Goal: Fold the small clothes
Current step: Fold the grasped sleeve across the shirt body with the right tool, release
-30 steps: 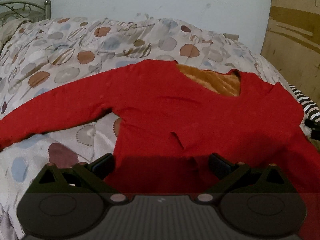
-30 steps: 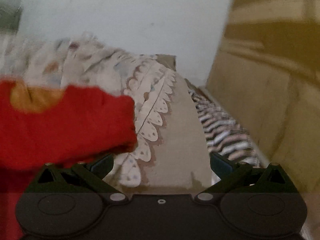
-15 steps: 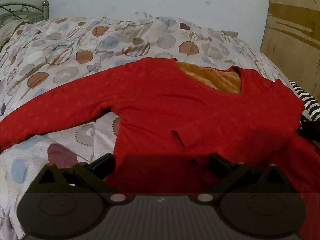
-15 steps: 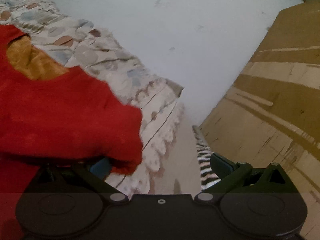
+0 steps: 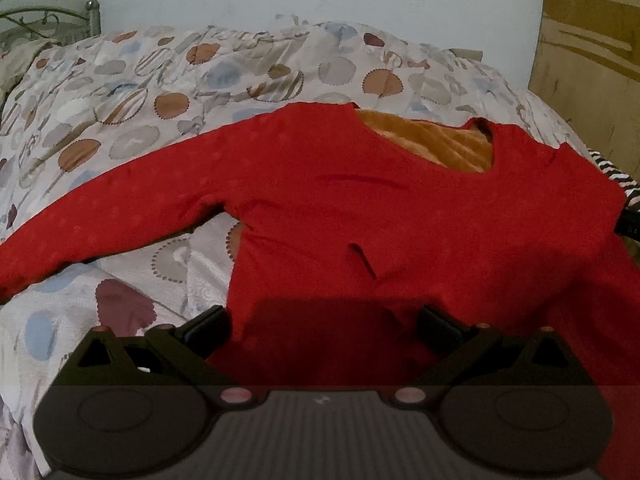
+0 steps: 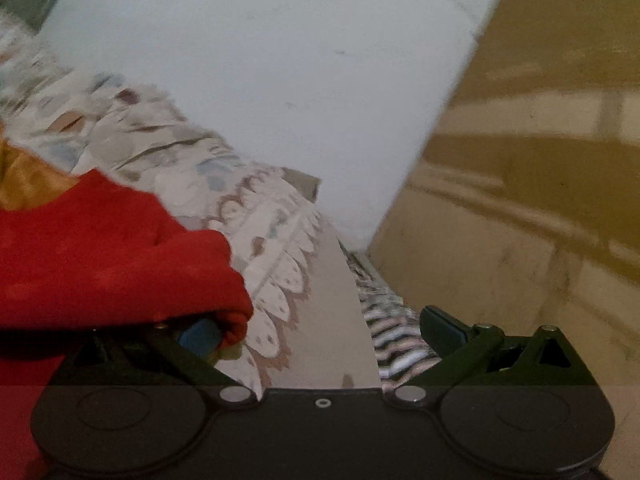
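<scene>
One red top lies face up across the quilt, its neck away from you and showing an orange lining, one sleeve stretched out flat to the left side of your left view. The other shoulder sits at the right edge of the bed, next to a striped cloth. Your left gripper hovers over the lower body of the top with its jaws spread wide and nothing between them. Your right gripper is also spread; its left finger is tucked under the red shoulder edge, the cloth draped over it, while the other finger stands apart over the striped cloth. So neither tool has a hold yet. I judge the step in hand to be taking that right shoulder for the first fold inward. To do it well, slide the lower finger a little deeper under the red fabric before you close, so you pinch both layers and not the quilt beneath. The right view is blurred, so slow down and steady it first. Use the left gripper to press or pinch the hem on the same side, then carry both points across together, keeping the edge straight and the cloth taut between them.
</scene>
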A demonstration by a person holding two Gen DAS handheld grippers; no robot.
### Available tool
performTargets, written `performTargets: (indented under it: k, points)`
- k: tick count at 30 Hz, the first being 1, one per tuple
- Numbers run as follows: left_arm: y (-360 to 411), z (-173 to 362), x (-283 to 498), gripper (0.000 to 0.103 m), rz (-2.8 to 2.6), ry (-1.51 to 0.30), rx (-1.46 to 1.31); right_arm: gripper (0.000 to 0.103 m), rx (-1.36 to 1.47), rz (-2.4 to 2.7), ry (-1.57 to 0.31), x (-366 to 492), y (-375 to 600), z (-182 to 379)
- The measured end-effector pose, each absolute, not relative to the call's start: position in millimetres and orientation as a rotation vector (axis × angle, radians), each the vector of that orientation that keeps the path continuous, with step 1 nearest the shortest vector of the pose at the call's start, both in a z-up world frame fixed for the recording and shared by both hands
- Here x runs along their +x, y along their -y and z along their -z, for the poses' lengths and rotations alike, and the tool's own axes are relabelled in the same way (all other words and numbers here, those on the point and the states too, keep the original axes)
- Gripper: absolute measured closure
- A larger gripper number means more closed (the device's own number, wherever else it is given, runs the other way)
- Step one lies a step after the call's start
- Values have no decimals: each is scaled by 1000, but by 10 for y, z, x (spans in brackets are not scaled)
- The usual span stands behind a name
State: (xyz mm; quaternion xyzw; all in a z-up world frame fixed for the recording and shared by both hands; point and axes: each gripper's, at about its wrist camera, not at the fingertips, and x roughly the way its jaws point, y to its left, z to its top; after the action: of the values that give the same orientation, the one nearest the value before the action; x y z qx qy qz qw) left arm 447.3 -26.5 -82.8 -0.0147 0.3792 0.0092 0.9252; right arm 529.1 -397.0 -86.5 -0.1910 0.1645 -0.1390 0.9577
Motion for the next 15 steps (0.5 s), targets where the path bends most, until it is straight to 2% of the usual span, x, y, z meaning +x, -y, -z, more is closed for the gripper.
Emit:
performTargets:
  k: [3,9,15]
  points:
    - [263,829,4461,0,-16,-778,-32,1,-339,282,-428,5355,4050,927]
    - [179,779,4419,0,6,-783,-67,1,-321,301,-483,5356,4021,951]
    - [-220,595,4097,0,17,-709,-195,1,-258,271,-516,5116,4083,789]
